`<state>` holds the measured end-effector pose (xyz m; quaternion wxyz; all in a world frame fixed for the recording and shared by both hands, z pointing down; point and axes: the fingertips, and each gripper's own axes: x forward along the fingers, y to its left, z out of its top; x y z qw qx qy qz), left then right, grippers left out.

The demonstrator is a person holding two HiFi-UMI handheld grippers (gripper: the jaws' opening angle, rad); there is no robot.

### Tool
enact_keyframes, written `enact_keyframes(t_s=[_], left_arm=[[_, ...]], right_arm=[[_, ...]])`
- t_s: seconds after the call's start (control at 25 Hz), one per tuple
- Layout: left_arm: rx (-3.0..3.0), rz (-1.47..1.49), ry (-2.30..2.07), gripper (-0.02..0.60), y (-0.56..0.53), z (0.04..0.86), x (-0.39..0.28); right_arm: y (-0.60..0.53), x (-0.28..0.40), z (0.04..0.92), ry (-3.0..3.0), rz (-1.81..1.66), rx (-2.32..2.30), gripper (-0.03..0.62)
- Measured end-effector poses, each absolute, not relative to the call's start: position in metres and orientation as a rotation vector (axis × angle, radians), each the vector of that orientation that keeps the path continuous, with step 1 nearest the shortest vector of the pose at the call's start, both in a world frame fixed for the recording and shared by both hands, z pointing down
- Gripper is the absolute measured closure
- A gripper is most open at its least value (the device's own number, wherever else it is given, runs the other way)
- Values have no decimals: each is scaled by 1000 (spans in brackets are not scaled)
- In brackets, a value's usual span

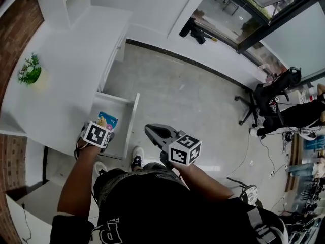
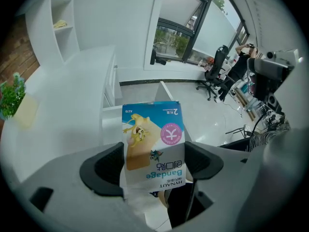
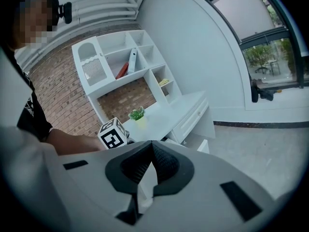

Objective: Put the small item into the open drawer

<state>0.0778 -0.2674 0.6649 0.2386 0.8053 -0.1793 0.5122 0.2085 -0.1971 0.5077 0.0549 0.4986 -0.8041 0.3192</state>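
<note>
1. While your left gripper is clamped on the bandage box, that box hangs over the open drawer, not yet released
2. Your right gripper is closed on nothing, out beside the drawer
3. By my judgement, what's left is lowering the box in and letting go
</note>
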Motion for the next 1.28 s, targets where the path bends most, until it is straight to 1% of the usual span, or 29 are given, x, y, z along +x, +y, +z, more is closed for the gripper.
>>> enact_keyframes(t_s=[0.6,1.0,1.28], left_arm=[[2126,1326,-650,189,-288,761,107],[1946,1393,-652,189,-286,843,89],[1934,1458,-632,189,-285,872,91]], right_arm=[[-180,243,552,-2334,1108,1501,589],[-165,257,576,-2253,1153,1527,589],[-159,266,585,-2213,1198,1533,589]])
